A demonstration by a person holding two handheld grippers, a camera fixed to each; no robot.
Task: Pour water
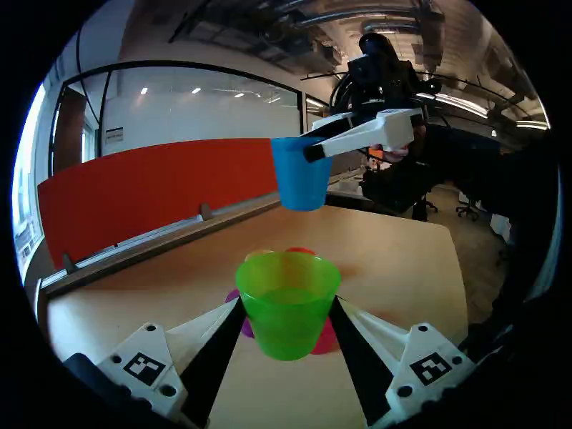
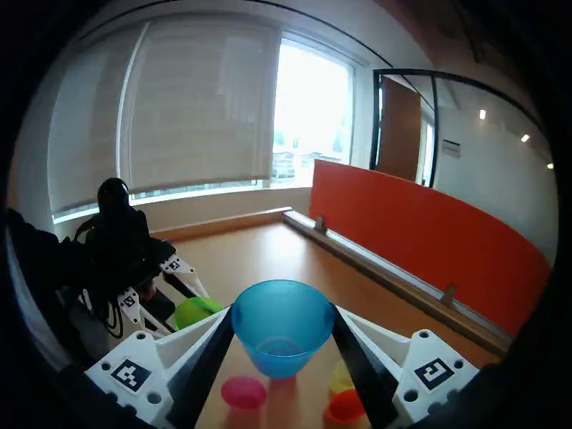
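Holding both cups ready: left gripper [image 1: 287,304] clenched on the green cup [image 1: 286,329]; right gripper [image 2: 282,311] clenched on the blue cup [image 2: 281,343], upright, above and beyond the green cup. Bring the blue rim directly over the green cup, then tilt slowly.

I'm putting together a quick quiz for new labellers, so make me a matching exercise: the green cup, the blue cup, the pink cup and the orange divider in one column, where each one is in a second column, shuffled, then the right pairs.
1. green cup
2. blue cup
3. pink cup
4. orange divider

A. sits free on the table
B. held by the right gripper
C. lines the table's edge
D. held by the left gripper

Pairs: 1-D, 2-B, 3-A, 4-C.
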